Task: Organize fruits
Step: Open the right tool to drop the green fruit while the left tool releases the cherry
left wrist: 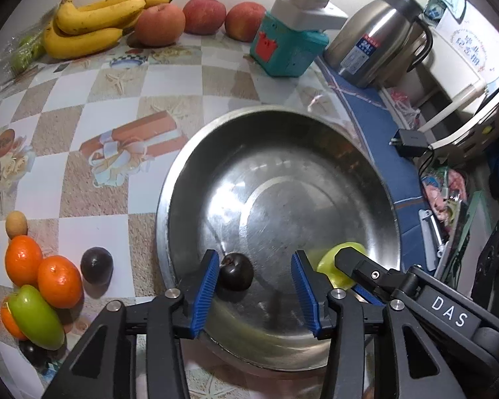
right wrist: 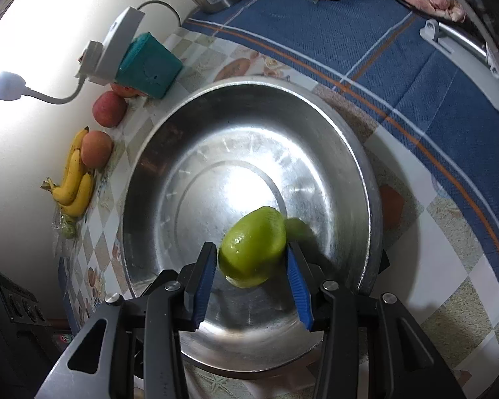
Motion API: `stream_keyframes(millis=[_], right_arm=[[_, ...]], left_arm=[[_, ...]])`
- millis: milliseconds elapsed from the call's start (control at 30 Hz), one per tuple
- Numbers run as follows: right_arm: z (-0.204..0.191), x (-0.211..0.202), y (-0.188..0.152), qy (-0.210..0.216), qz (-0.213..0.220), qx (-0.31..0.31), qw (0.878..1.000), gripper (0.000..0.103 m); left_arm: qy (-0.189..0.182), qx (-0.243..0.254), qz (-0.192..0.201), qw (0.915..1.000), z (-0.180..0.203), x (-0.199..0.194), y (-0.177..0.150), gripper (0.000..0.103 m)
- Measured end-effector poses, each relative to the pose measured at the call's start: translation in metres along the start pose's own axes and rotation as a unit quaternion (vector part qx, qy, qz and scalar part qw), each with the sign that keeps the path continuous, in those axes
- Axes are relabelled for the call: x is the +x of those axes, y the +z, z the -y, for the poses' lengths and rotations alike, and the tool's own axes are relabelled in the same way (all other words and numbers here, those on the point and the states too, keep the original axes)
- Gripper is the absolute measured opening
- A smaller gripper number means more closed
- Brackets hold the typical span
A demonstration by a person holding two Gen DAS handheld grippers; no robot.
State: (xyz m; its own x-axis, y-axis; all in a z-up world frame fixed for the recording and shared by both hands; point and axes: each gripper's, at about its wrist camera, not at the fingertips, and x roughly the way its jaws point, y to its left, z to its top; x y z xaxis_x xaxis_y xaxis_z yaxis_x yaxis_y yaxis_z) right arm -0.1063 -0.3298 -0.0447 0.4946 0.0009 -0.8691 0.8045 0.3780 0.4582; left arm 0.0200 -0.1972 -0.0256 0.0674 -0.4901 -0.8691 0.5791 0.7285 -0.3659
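Observation:
A large steel bowl (left wrist: 316, 153) sits on the patterned table; it also shows in the right wrist view (right wrist: 216, 113). My left gripper (left wrist: 254, 282) is open over the bowl, and a dark plum (left wrist: 235, 272) lies in the bowl by its left finger. My right gripper (right wrist: 251, 266) is shut on a green mango (right wrist: 253, 247) low inside the bowl; the mango (left wrist: 327, 264) and right gripper (left wrist: 366, 272) also show in the left wrist view.
On the table left of the bowl lie oranges (left wrist: 59, 281), a green mango (left wrist: 36, 316), a second plum (left wrist: 96, 264) and small brown fruits (left wrist: 16, 224). Bananas (left wrist: 93, 23) and peaches (left wrist: 159, 25) line the wall. A teal box (left wrist: 287, 50), steel kettle (left wrist: 376, 43) and blue cloth (right wrist: 366, 50) stand at the back.

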Motion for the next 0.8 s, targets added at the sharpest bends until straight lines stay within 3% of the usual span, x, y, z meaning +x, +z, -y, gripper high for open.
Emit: stream_keyframes(millis=[300,533,633,800], right_arm=[[-0.012,-0.028,0.002,0.007,0.039,-0.028,0.999,0.045],[-0.024,-0.032,-0.002,-0.023,0.047,-0.068,0.996,0.045],[-0.027,-0.030,-0.004,-0.038,0.045,-0.083,0.995,0.045],[-0.033,-0.020,-0.008,-0.063,0.034,-0.107,0.992,0.056]], left_arm=[[0.010,-0.002,0.034,0.9994,-0.006,-0.035,0.009,0.061],[0.095,-0.009,0.041,0.9946,-0.027,-0.052,0.010,0.064],[0.141,-0.017,0.038,0.9892,-0.040,-0.053,0.009,0.069],[0.177,-0.047,0.026,0.9828,-0.063,-0.054,0.008,0.084]])
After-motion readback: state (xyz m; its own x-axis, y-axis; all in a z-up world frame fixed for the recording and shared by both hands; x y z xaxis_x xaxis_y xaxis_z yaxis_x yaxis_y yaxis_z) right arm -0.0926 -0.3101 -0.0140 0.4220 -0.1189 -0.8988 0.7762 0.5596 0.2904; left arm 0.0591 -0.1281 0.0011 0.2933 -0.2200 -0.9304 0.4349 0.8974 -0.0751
